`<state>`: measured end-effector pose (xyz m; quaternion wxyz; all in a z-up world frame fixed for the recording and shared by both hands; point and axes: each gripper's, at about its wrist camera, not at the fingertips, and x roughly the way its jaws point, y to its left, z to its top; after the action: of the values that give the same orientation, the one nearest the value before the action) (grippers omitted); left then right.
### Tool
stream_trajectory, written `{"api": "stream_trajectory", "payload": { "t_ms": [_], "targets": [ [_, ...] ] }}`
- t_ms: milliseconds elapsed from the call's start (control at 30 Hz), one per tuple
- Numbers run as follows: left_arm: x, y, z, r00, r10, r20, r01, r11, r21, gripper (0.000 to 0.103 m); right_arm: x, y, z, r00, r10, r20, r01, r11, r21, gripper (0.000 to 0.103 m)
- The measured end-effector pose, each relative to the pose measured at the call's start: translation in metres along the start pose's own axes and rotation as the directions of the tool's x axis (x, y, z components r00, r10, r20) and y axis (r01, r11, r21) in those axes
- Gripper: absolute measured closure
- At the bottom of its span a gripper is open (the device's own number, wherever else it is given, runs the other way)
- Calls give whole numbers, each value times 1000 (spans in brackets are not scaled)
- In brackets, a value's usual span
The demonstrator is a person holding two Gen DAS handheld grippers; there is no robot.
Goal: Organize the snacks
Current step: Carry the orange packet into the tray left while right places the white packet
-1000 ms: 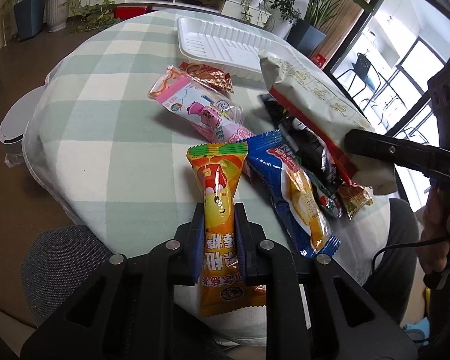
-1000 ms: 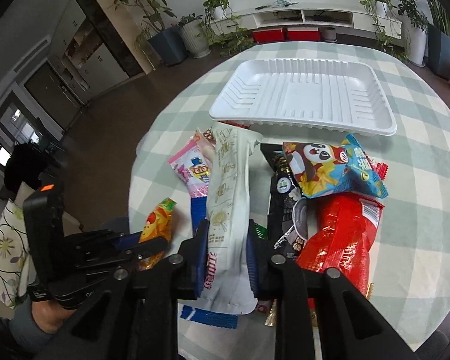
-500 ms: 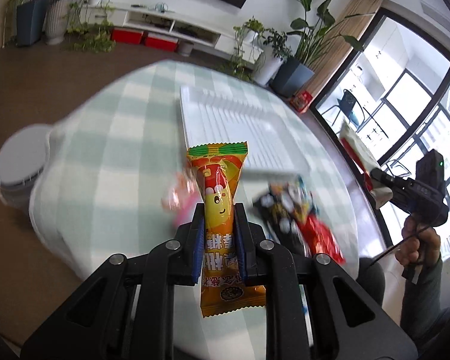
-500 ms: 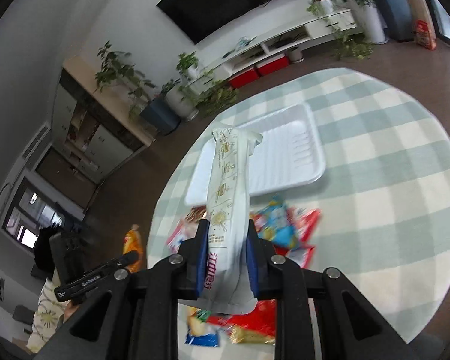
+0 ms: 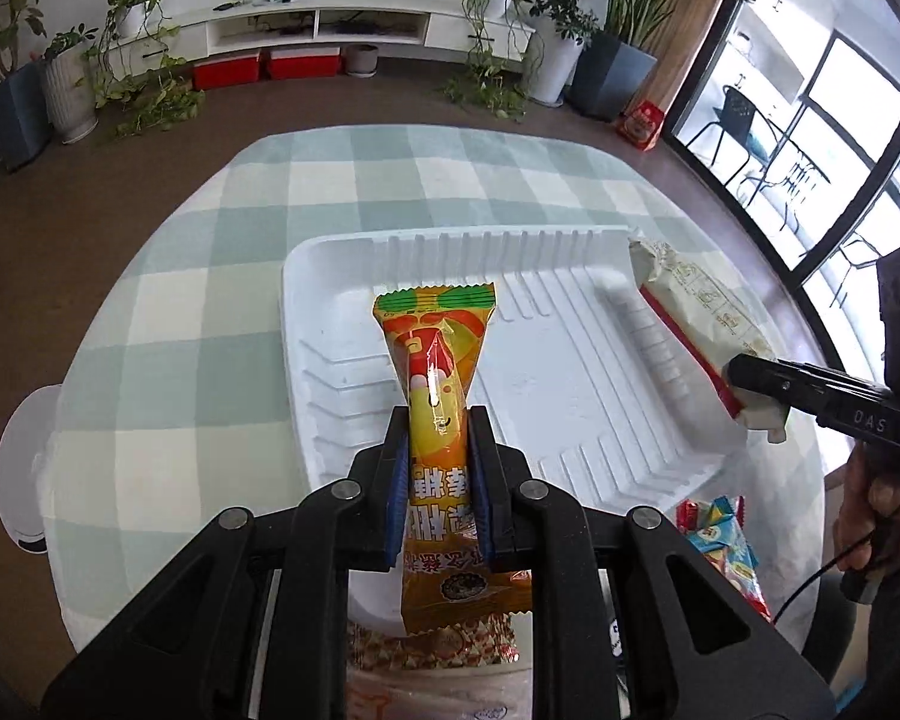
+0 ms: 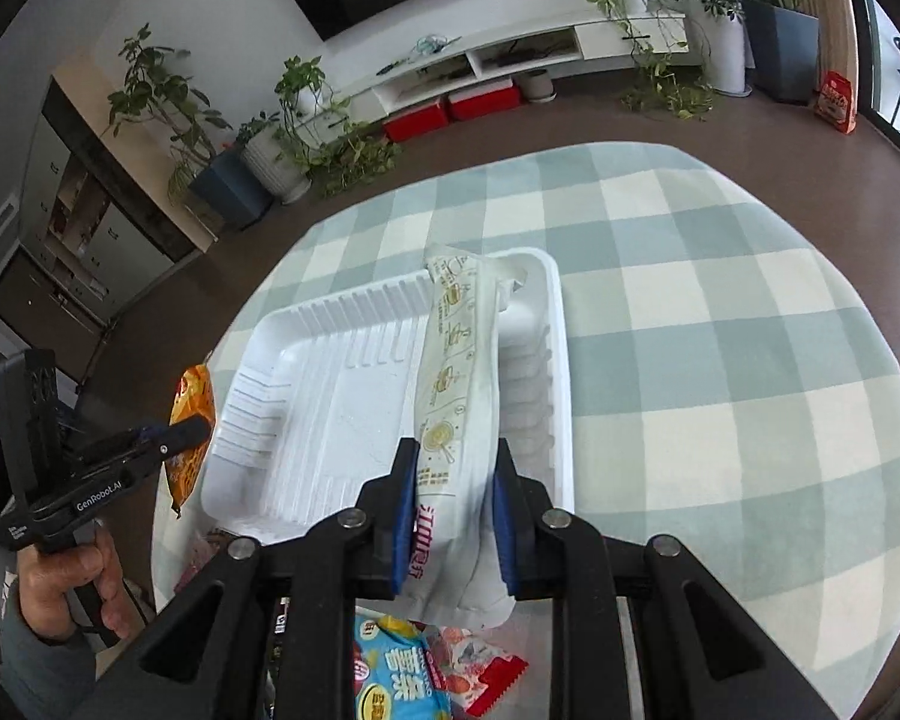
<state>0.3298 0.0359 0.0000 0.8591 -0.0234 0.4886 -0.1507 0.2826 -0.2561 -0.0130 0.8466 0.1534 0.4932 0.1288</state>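
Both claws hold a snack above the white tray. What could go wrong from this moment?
1. The left claw pinches the orange packet low, so its long free end may land askew in the white tray.
2. The right claw holds the cream packet over the tray's right rim; it may drop across the rim.

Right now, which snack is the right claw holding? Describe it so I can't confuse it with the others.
Start at the white foam tray on the checked tablecloth. Over its right side, the right claw pinches a long cream-white packet printed with small gold drawings. The left claw's packet is orange and yellow with a green top edge.
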Motion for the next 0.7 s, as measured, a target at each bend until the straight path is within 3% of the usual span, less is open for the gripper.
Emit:
{"api": "stream_trajectory", "payload": {
  "t_ms": [300, 567, 700],
  "targets": [
    [64, -7, -4, 995, 56, -84, -54, 998, 26, 86, 39, -6, -5, 997, -62, -43, 60, 997, -38, 79],
    [66, -5, -1, 995, 54, -80, -52, 998, 21, 86, 53, 1, -7, 994, -96, -57, 91, 992, -83, 78],
    [62, -3, -2, 997, 44, -71, -44, 999, 6, 85, 54, -1, -6, 993, -87, -79, 83, 995, -58, 71]
  ]
}}
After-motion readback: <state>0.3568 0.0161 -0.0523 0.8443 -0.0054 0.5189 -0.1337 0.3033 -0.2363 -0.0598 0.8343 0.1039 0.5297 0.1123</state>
